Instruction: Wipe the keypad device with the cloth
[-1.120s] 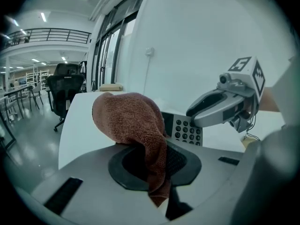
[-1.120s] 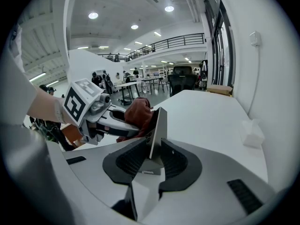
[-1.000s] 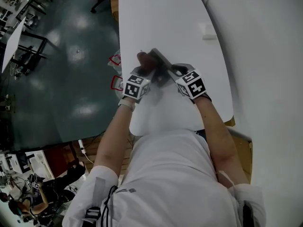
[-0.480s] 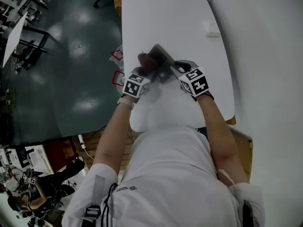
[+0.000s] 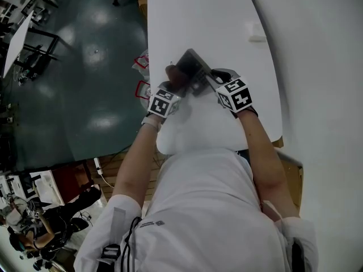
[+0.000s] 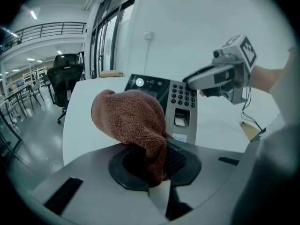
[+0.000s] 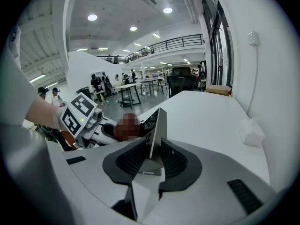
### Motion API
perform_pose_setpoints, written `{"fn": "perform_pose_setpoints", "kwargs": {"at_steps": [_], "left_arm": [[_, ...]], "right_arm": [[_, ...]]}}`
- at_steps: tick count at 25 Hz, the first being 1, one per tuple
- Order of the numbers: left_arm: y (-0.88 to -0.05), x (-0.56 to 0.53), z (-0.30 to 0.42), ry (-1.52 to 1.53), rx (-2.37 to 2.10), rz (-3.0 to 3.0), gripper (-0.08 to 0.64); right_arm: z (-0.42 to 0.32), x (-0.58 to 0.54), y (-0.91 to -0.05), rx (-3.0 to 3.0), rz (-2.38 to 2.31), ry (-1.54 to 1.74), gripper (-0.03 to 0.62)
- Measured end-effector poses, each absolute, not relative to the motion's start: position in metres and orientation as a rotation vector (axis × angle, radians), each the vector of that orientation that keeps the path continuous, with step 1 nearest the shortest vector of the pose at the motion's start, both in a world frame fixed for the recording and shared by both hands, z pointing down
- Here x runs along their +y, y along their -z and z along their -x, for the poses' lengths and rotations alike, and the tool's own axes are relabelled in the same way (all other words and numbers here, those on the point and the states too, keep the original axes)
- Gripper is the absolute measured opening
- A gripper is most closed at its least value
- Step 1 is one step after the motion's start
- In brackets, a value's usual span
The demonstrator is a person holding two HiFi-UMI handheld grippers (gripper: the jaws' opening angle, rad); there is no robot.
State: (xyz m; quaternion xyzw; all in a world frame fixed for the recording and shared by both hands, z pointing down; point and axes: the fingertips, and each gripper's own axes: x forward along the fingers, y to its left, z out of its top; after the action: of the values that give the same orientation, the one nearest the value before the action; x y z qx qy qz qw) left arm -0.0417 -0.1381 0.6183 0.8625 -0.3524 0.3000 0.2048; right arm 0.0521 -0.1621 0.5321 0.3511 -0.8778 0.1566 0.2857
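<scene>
The keypad device [image 5: 194, 68], grey with a dark screen and number keys, is tilted up above the white table [image 5: 198, 16]. My right gripper [image 5: 211, 79] is shut on its near right edge; in the right gripper view the device's thin edge [image 7: 157, 128] stands between the jaws. My left gripper [image 5: 174, 89] is shut on a brown cloth [image 5: 173, 76]. In the left gripper view the cloth [image 6: 132, 122] bulges out of the jaws and lies against the left part of the device [image 6: 182, 108]. The right gripper [image 6: 220, 76] shows beyond it.
A small white box [image 5: 254, 34] lies on the table at the far right, next to the white wall. The table's left edge [image 5: 148, 50] drops to a dark floor, with red-framed objects [image 5: 140, 67] just beside it. An office chair [image 6: 63, 78] stands further off.
My left gripper with the cloth has shifted a little, down along the device's left side. The right gripper has kept its hold and place.
</scene>
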Motion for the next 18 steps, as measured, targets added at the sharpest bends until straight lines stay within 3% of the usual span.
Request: {"fn": "perform_pose_setpoints", "kwargs": {"at_steps": [7,14,18], "left_arm": [[-0.623,-0.136,0.042,-0.874,-1.001,-2.427,0.055],[-0.592,-0.142,0.053,-0.638,-1.029,-2.398,0.057],[-0.549,-0.155,0.041,-0.549,-1.022,-2.489,0.057]], "right_arm": [[-0.052,-0.164,-0.533,-2.347,-0.958,-0.429,0.101],[-0.055,-0.153,-0.525,-2.442,-0.908,-0.273,0.101],[-0.068,-0.143,-0.518,-2.475,-0.945,-0.297,0.157]]}}
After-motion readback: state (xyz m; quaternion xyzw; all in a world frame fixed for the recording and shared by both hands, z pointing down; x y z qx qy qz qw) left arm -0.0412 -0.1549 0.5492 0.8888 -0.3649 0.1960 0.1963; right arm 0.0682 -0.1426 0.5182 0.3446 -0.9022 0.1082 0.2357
